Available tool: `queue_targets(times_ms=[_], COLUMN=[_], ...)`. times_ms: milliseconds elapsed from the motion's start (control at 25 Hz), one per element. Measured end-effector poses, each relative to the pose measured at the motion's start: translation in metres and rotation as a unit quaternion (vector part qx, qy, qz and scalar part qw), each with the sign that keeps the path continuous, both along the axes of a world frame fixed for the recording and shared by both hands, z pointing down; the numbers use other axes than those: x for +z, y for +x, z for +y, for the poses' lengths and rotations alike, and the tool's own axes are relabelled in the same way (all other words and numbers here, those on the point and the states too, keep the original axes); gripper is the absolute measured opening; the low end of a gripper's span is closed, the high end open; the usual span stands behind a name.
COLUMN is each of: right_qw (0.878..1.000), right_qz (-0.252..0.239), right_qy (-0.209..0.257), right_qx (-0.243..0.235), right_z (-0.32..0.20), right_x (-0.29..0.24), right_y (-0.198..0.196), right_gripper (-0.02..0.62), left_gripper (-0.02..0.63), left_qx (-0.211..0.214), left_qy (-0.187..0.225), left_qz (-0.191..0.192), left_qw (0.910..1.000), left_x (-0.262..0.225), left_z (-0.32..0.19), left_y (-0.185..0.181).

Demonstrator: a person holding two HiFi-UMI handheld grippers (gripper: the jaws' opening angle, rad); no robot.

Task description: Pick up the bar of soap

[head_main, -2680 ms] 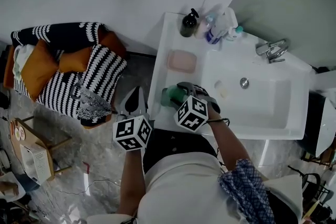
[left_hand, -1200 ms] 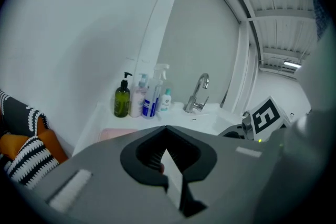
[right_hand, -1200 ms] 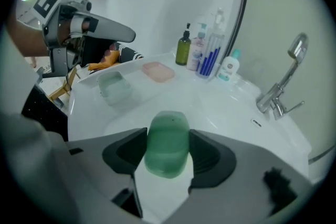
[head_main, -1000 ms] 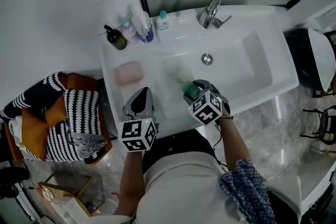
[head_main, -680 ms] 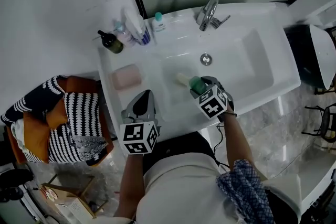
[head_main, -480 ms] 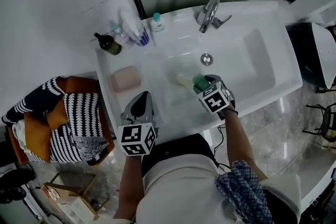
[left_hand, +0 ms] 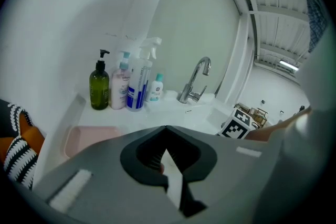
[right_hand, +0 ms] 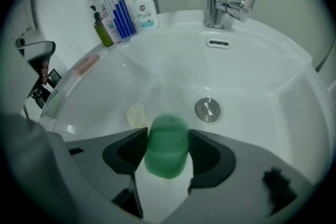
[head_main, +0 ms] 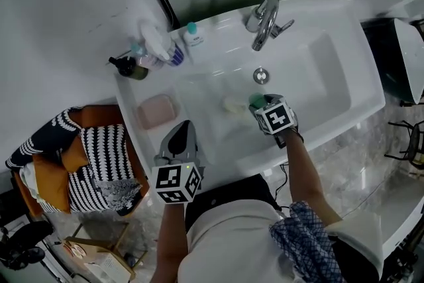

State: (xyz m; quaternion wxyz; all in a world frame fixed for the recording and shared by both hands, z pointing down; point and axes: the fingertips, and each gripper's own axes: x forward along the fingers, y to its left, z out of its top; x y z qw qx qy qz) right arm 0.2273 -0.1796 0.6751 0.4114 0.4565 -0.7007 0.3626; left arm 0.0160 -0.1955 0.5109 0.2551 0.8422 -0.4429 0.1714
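Both jaws of the right gripper point(right_hand: 168, 150) pinch the green bar of soap point(right_hand: 167, 134) at its flanks; probably slippery, so grip firmly; left gripper point(left_hand: 167, 165) closed, empty

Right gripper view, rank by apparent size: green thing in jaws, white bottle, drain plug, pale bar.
1. green thing, though it sits nearest the camera.
2. white bottle.
3. drain plug and pale bar look alike; the bar is partly hidden by the green thing.
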Motion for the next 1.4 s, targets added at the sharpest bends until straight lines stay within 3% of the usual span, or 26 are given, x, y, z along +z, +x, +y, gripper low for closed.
queue_targets(times_ms=[40,80,120,560,720,760,800,1000,1200,1280,1320,1400], right_qw=[1.000,0.999,0.999,0.997,0.996,0.995,0.995,0.995,0.994,0.992,0.989,0.980], right_qz=[0.005,0.013,0.020,-0.005,0.014,0.026,0.038,0.052,0.032,-0.013,-0.051,-0.113], right_qy=[-0.001,0.000,0.002,-0.020,-0.037,-0.047,-0.055,-0.057,-0.062,-0.044,-0.026,0.016], right_qx=[0.015,0.033,0.049,0.076,0.084,0.084,0.080,0.063,0.085,0.120,0.140,0.160], right_z=[-0.002,-0.005,-0.008,-0.021,-0.021,-0.017,-0.011,-0.005,-0.006,-0.012,-0.018,-0.031], right_x=[0.003,0.006,0.008,0.019,0.027,0.032,0.038,0.044,0.045,0.033,0.021,-0.008], right_y=[0.004,0.010,0.015,0.031,0.044,0.049,0.052,0.053,0.055,0.053,0.051,0.046], right_gripper=[0.249,0.189,0.085,0.078,0.077,0.069,0.014,0.014,0.015,0.054,0.151,0.164], left_gripper=[0.008,0.008,0.008,0.008,0.008,0.008,0.008,0.008,0.008,0.008,0.008,0.008], left_qx=[0.002,0.004,0.007,-0.001,-0.004,-0.003,-0.002,-0.002,0.000,0.000,-0.003,-0.013], left_qy=[-0.002,-0.005,-0.007,-0.017,-0.017,-0.017,-0.017,-0.016,-0.007,-0.002,0.000,0.002], left_qz=[0.001,0.002,0.001,0.001,-0.002,-0.005,-0.008,-0.014,-0.009,-0.008,-0.006,0.000], left_qw=[1.0000,1.0000,1.0000,0.9999,0.9998,0.9998,0.9998,0.9998,0.9999,1.0000,1.0000,0.9999], left_x=[0.001,0.002,0.003,0.011,0.012,0.013,0.014,0.016,0.009,0.005,0.003,0.000], left_z=[-0.001,-0.001,-0.002,-0.009,-0.011,-0.010,-0.009,-0.009,-0.008,-0.007,-0.007,-0.009], left_y=[0.002,0.004,0.006,-0.002,-0.004,-0.004,-0.004,-0.005,0.000,0.000,-0.002,-0.006])
